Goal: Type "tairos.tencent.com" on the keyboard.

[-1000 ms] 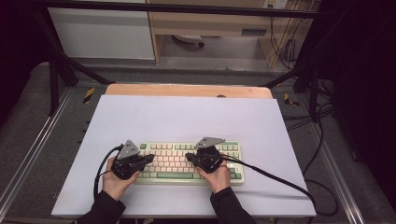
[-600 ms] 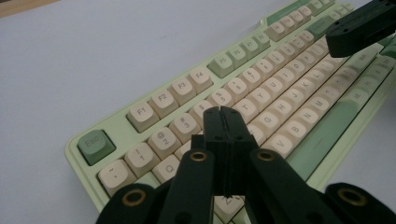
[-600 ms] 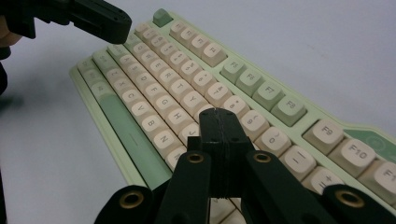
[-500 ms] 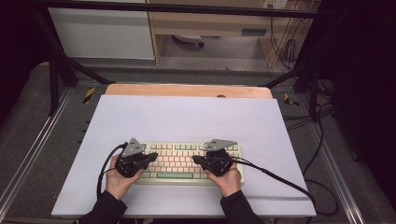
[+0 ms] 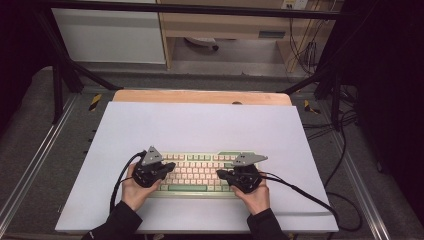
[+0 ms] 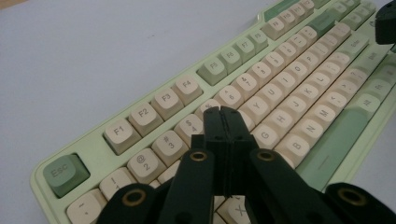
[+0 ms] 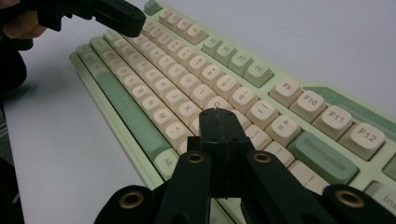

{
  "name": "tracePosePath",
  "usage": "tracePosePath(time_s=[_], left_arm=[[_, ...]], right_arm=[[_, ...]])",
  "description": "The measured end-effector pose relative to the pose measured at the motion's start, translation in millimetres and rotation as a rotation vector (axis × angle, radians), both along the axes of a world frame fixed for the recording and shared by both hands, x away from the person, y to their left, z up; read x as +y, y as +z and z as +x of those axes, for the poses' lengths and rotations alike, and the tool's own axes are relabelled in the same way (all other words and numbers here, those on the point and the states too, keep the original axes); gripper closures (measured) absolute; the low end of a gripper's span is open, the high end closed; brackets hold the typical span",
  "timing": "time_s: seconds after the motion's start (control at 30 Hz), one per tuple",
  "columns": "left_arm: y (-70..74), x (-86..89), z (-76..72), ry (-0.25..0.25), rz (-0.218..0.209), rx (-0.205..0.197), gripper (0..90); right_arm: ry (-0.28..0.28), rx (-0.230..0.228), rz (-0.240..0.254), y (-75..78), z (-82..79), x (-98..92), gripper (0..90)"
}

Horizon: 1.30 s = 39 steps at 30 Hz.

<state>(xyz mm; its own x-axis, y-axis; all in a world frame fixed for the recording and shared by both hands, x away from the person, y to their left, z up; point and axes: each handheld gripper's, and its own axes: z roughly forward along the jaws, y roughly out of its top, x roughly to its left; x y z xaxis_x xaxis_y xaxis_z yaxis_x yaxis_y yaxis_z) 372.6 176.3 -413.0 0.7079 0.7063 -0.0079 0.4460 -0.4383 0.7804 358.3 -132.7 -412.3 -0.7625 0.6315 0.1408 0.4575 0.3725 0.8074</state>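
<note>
both hands slid right; left gripper (image 5: 167, 167) and right gripper (image 5: 222, 173), seemingly clamped empty, over keyboard (image 5: 197, 170).

I see a pale green keyboard (image 5: 200, 172) with cream keycaps and darker green modifier keys. It lies on a white sheet (image 5: 200, 125).

White table top (image 5: 200, 125); green-and-cream keyboard (image 5: 197, 172) flat on it near front edge.
</note>
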Motion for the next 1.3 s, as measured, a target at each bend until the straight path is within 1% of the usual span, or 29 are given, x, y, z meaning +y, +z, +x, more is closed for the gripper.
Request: tracePosePath(time_s=[0.33,0.6,0.73,0.8,0.97,1.07,1.17,1.3], left_arm=[[-7.8,-10.5,6.1,-0.002,0.027,0.015,90.0],[-11.9,-14.1,7.0,-0.004,0.047,0.020,90.0],[-12.7,-15.2,6.8,-0.009,0.048,0.018,90.0],[-14.2,-16.3,7.1,-0.012,0.060,0.022,90.0],[-13.9,-16.4,5.9,-0.018,0.053,0.011,90.0],[-9.5,-15.0,2.7,-0.025,0.045,-0.004,90.0],[-5.7,-11.9,-0.3,-0.028,0.042,-0.007,90.0],[-1.2,-6.0,-4.0,-0.032,0.027,-0.009,90.0]], right_arm=[[-0.014,0.011,-0.001,-4.4,-3.4,-13.0,90.0],[-0.015,0.012,0.001,-4.6,-4.5,-16.0,90.0],[-0.015,0.010,0.001,-4.4,-4.4,-16.2,90.0],[-0.015,0.010,-0.001,-4.6,-4.6,-16.1,90.0],[-0.014,0.007,-0.005,-5.5,-4.4,-16.4,90.0],[-0.014,0.009,-0.003,-5.3,-4.7,-16.3,90.0],[-0.013,0.007,-0.003,-4.9,-4.6,-16.6,90.0],[-0.015,0.009,0.002,-4.2,-5.1,-16.7,90.0]])
